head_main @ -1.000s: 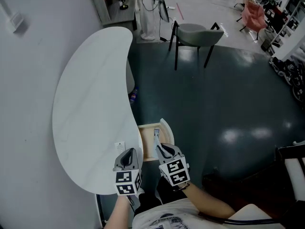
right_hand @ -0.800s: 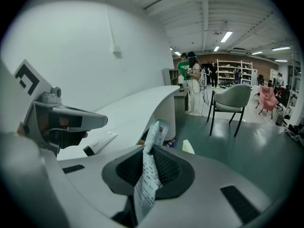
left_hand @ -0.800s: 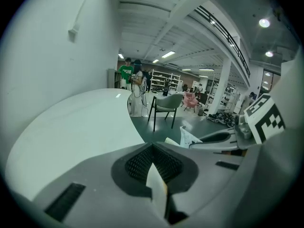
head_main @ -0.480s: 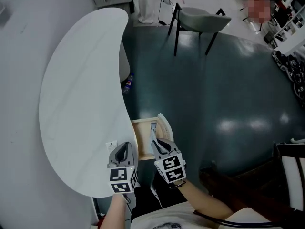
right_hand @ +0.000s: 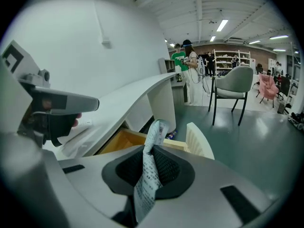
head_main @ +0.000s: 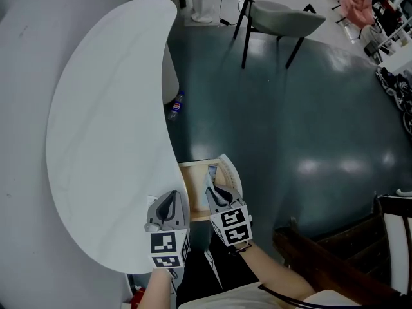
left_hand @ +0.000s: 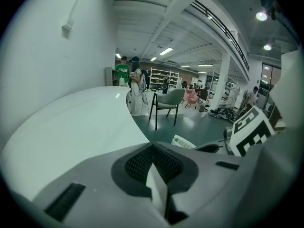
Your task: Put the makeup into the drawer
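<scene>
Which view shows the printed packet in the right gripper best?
The right gripper view: the packet sits clamped between the jaws, print showing. The head view shows only its small tip; the left gripper view misses it.

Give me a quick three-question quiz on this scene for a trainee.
1. True or false: the drawer is closed.
2. What does the right gripper hold? A) a bottle B) a printed sachet C) nothing
3. What lies on the floor beside the table pedestal?
Key: 1 false, it stands open; 2 B; 3 a small bottle.
</scene>
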Available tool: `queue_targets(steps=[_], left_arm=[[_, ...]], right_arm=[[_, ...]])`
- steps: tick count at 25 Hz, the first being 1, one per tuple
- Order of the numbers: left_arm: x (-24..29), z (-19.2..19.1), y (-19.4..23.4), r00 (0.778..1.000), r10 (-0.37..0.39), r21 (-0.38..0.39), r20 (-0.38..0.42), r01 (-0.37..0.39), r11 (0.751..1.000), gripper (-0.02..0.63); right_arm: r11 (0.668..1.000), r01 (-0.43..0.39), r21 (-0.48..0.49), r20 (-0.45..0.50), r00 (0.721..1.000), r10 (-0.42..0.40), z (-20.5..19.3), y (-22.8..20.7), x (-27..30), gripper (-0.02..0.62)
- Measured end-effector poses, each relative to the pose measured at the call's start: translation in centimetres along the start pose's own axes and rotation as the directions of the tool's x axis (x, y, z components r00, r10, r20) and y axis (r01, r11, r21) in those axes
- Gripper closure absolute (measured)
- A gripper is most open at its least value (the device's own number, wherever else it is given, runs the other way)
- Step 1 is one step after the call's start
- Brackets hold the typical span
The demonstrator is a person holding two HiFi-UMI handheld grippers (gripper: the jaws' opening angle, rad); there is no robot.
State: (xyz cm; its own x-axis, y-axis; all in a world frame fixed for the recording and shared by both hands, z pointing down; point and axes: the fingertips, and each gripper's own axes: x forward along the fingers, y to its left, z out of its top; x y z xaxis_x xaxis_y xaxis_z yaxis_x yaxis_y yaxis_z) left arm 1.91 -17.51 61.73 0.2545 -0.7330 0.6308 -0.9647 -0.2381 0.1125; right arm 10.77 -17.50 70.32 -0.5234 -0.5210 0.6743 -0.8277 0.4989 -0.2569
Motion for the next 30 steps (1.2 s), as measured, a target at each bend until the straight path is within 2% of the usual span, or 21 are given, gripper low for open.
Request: queue_targets(steps=[4, 14, 21, 30], left_arm=[[0.8, 0.1, -0.5, 1.0, -0.013, -0.002, 0.011, 0.013, 1.0, 0.591], [1.7, -0.3, 0.0, 1.0, 0.011, -0.015, 0.002, -0.011, 1.0, 0.591], [1.7, -0.4, 0.3, 1.0, 0.016, -0.04, -0.008, -0.016, 0.999, 0.591], [1.5, -0.6, 0.8, 1.0, 0.02, -0.088, -0.003, -0.02, 0.996, 0.591]], right_arm=[[1.0, -0.001, 0.017, -0.015, 1.0, 0.001, -1.3, -0.2, 1.5, 0.54], [0.999, -0.027, 0.018, -0.049, 0.998, 0.028, -2.2, 0.4, 4.5, 0.538], [0.999, -0.041, -0.016, -0.171, 0.984, 0.038, -3.5, 0.9, 5.8, 0.538], [0.995, -0.092, -0.036, -0.171, 0.982, 0.084, -4.1, 1.8, 8.9, 0.538]])
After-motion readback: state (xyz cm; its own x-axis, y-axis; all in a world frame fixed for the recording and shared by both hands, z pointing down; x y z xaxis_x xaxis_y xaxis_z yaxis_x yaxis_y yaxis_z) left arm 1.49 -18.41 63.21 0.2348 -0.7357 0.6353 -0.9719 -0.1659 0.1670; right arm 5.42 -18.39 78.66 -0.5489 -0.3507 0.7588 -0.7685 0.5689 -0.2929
